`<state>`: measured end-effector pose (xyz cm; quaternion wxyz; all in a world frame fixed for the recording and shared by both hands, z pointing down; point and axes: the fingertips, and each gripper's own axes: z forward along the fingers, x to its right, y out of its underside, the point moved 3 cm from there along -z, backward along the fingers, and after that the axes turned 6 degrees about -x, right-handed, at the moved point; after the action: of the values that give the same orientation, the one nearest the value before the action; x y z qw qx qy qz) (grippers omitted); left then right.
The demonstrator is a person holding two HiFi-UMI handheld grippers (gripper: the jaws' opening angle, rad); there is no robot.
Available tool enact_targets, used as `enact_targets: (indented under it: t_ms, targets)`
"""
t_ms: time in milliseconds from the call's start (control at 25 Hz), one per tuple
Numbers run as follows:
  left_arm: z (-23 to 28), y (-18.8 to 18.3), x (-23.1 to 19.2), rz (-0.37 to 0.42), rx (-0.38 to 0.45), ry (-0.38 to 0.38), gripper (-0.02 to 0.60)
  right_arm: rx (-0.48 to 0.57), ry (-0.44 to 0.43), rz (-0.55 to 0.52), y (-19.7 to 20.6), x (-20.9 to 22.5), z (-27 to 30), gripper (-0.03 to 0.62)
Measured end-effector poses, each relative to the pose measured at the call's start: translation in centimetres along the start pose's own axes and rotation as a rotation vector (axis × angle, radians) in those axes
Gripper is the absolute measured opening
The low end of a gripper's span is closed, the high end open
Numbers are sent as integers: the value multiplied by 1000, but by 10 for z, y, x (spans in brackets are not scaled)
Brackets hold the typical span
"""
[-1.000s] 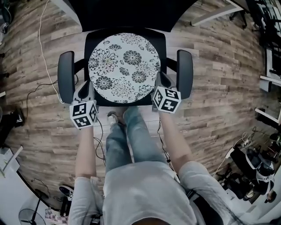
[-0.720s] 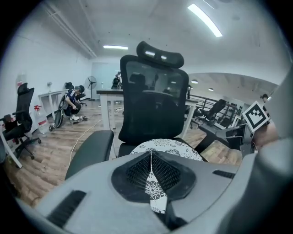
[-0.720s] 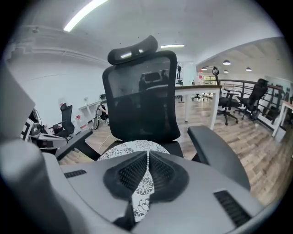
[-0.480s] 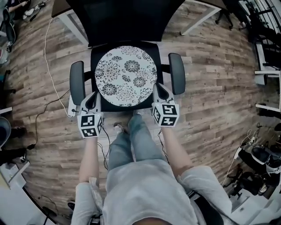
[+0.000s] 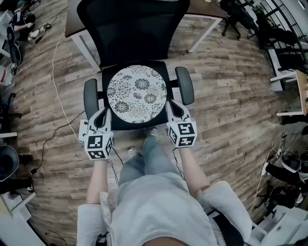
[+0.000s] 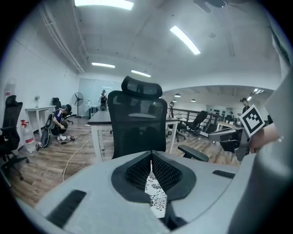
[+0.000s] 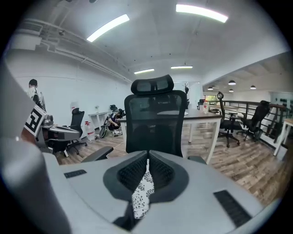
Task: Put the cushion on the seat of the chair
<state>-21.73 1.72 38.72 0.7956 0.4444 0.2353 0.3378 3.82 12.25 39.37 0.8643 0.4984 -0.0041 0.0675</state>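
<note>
Left gripper [image 5: 103, 115] and right gripper [image 5: 173, 104] each have their fingers pinched tight on the near rim of the floral cushion [image 5: 137, 93], which sits over the chair [image 5: 134, 29] seat, upper centre of frame

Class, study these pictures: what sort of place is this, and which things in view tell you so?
Most likely an open-plan office or lab workspace: a mesh office chair, a desk behind it, more swivel chairs beyond, and strip lights on the ceiling.
</note>
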Motion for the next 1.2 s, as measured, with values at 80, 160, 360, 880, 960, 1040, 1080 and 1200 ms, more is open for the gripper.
enact_targets:
  t_ms: [80,160,360,880,960,1040,1080,1200]
  targets:
    - [-13,-12,4,10,27,6,14,23,5,-16,-10,-5,-14,20]
    - [-26,-23,7,22,49,8,14,48,12,-34,-20,-11,-27,20]
    - [-53,-49,12,29,113,16,14,126,31,-47,-45,-22,-57,20]
    - [-116,-92,18,1,255,35,14,229,89,-71,-80,-49,-123,20]
    - [-123,-96,18,5,271,29,14,245,99,-74,-85,-51,-131,20]
    - [-132,-102,19,20,291,22,14,266,105,-84,-92,-54,-140,20]
    - [-137,-105,21,30,301,20,14,277,109,-90,-95,-55,-145,20]
    - [-150,-116,26,58,333,16,14,314,117,-104,-103,-59,-158,20]
